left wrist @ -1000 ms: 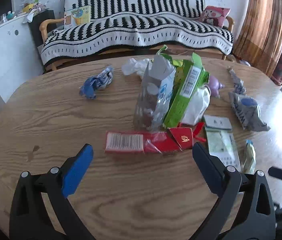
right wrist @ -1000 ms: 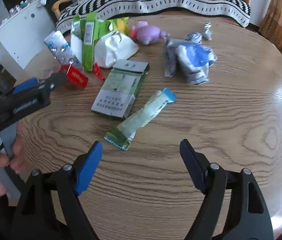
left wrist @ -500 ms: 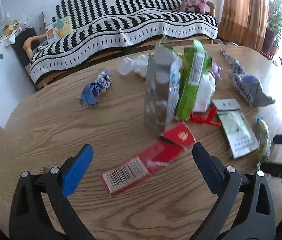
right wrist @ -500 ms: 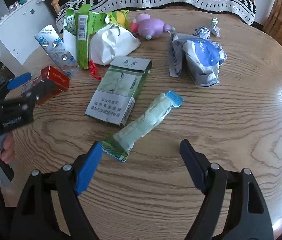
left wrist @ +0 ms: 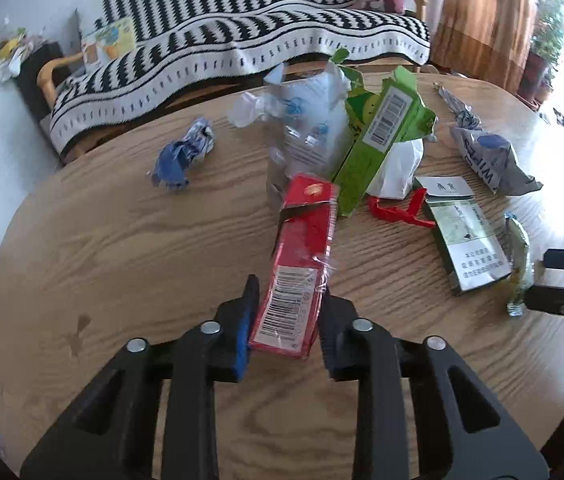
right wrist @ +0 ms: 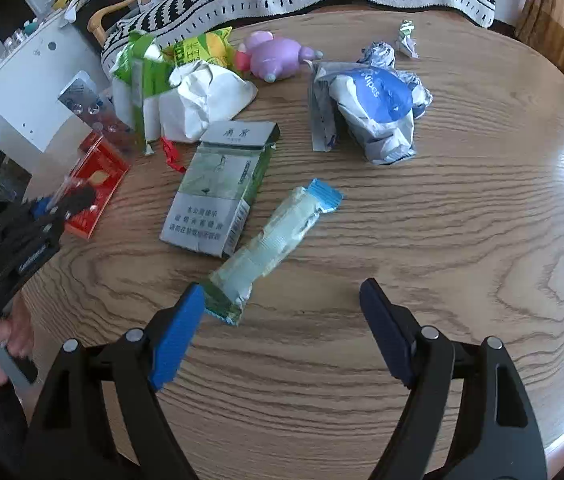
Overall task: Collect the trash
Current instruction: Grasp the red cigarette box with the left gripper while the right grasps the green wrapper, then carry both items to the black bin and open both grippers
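The left claw (left wrist: 285, 312) is closing on the barcode end of the red pack (left wrist: 302, 264), which sits between its pads and runs ahead toward the litter heap; a lift off the tabletop (left wrist: 102, 240) likely comes next. The right claw (right wrist: 282, 320) hangs wide and empty, the green wrapper (right wrist: 270, 248) just ahead of its left pad.

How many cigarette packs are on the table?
2. The red pack lies between the closing jaws of the left gripper. The green pack lies mid-table beside the long wrapper. Others may hide in the pile.
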Tool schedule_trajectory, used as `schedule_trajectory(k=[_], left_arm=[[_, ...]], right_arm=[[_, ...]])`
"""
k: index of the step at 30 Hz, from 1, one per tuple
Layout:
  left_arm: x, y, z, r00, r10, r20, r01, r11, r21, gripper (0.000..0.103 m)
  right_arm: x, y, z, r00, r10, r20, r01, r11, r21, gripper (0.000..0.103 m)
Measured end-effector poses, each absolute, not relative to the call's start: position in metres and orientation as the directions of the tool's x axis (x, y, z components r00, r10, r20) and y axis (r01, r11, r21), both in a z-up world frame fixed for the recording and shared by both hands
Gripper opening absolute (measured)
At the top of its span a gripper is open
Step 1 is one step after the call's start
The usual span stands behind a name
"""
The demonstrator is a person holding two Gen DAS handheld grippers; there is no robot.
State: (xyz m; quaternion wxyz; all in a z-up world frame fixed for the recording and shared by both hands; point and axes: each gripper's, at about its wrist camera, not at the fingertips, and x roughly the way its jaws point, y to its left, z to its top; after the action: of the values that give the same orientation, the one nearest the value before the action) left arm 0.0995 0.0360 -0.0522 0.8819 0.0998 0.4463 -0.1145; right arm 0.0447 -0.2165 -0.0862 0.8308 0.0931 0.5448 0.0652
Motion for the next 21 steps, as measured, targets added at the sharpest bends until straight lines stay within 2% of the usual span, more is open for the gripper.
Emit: schedule_trajectory(k=[2, 7, 11, 14, 21], left_arm=[[0.092, 0.037, -0.047, 0.574, -0.108, -0.812, 0.270, 0.961, 0.063, 0.023], [0.069, 0.038, -0.033, 0.572, -0.104, -0.814, 0.207, 0.978, 0.021, 0.022], [0.056, 0.026, -0.022, 0.595, -0.108, -0.796, 0.192, 0.981, 0.010, 0.022], [0.049, 0.012, -0.016, 0.605, -0.119, -0.787, 0.199, 0.980, 0.005, 0.022], [0.033, -0.033, -0.002, 0.613, -0.198, -0.765, 0.276, 0.961, -0.027, 0.022]], right_arm=[[0.049, -0.215, -0.086, 0.402, 0.224, -0.888, 0.009, 0.969, 0.249, 0.077], [0.056, -0.205, -0.085, 0.422, 0.169, -0.891, -0.002, 0.983, 0.185, 0.059], [0.054, -0.198, -0.086, 0.437, 0.111, -0.893, -0.038, 0.994, 0.105, 0.026], [0.046, -0.206, -0.084, 0.435, 0.135, -0.890, -0.048, 0.991, 0.127, 0.020], [0.007, -0.262, -0.044, 0.535, 0.166, -0.828, -0.051, 0.985, 0.164, 0.019]])
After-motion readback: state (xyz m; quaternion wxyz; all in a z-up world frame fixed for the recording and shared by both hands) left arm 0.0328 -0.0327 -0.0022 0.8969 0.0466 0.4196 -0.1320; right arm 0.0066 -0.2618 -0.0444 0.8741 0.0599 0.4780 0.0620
